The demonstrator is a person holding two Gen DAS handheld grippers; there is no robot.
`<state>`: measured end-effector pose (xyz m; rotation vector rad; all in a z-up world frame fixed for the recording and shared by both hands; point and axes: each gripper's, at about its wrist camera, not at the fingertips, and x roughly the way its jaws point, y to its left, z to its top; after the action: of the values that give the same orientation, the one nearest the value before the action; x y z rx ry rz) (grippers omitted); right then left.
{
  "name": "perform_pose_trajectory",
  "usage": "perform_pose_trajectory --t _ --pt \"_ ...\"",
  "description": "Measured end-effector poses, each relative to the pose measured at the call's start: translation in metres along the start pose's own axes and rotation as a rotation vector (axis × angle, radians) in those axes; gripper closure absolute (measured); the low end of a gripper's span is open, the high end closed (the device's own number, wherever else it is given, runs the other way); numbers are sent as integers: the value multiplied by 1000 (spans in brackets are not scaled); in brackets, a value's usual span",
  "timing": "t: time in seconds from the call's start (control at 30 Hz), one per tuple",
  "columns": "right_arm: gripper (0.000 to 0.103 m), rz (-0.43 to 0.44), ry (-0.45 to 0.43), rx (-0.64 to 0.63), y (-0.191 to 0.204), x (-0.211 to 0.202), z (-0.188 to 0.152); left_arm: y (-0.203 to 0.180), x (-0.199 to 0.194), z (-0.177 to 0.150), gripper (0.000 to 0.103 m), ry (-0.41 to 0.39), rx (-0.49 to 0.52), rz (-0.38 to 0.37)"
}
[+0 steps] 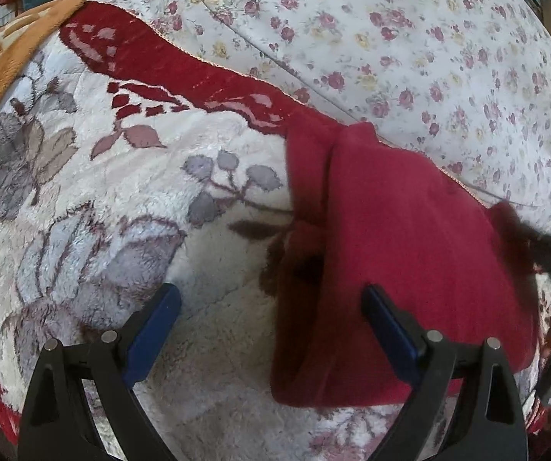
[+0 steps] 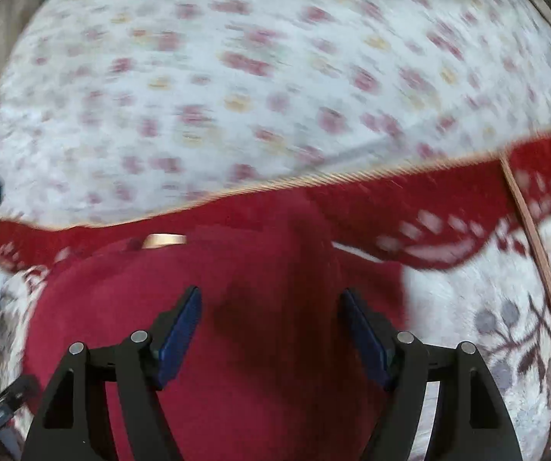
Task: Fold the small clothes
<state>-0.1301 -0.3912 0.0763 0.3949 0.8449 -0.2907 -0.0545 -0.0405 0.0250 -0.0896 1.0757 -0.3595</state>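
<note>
Garment: red, on blanket | left claw: released | right claw: released, above garment

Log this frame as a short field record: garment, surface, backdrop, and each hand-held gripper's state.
garment: red garment, partly folded, a raised fold along its left side
surface: fleecy white blanket with grey floral print and dark red border
backdrop: floral bedsheet, beyond the blanket's edge
left hand-held gripper: jaws open, holding nothing, its right finger over the garment
right hand-held gripper: jaws open over the garment, nothing gripped
image quality: right wrist view motion-blurred
</note>
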Motion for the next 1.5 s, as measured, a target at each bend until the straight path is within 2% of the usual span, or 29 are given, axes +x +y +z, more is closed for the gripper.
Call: perform_pose_trajectory --t 0.1,0.17,0.23,0.33,0.47,0.53,0.63,0.7,0.77,0.9,0.93,1.0,1.13,1.23,1.3,1.33,1.4,1.5 --pt "24 114 33 -113 55 9 0 1 0 -1 8 -5 3 -6" --pt "24 137 57 -216 99 23 -2 2 1 -2 8 -7 8 -11" --pt "24 120 70 -326 140 40 -1 3 1 -2 8 -8 7 -18" --pt "24 73 120 -427 182 71 2 5 1 -2 8 -3 3 -31" --pt "24 9 207 -515 213 118 -1 7 2 1 6 8 -8 -48" --pt "24 -26 198 -527 222 131 0 7 4 4 5 12 -13 -51" --pt "24 -17 194 -483 226 141 7 7 7 8 4 17 -22 -58" --pt "24 -9 221 -460 226 150 7 7 7 8 4 16 -25 -61" --pt "24 2 218 -449 223 145 9 7 7 8 4 16 -23 -61" --pt "23 104 217 -353 214 116 18 6 7 7 4 10 -20 -52" --pt "18 135 224 -342 217 110 19 6 7 7 4 7 -17 -51" --pt "11 156 244 -374 228 103 16 6 6 5 4 6 -12 -50" --pt "10 128 302 -462 256 114 -2 6 6 5 4 5 -12 -53" --pt "9 103 318 -504 268 135 -13 6 6 5 3 5 -13 -52" --pt "8 83 298 -533 269 146 -17 4 7 6 2 6 -14 -49" --pt "10 84 275 -536 267 147 -18 4 7 6 1 6 -15 -49" --pt "20 105 254 -524 261 144 -17 4 8 7 1 6 -20 -49" --pt "53 191 254 -499 247 132 -8 4 8 11 1 -7 -46 -71"
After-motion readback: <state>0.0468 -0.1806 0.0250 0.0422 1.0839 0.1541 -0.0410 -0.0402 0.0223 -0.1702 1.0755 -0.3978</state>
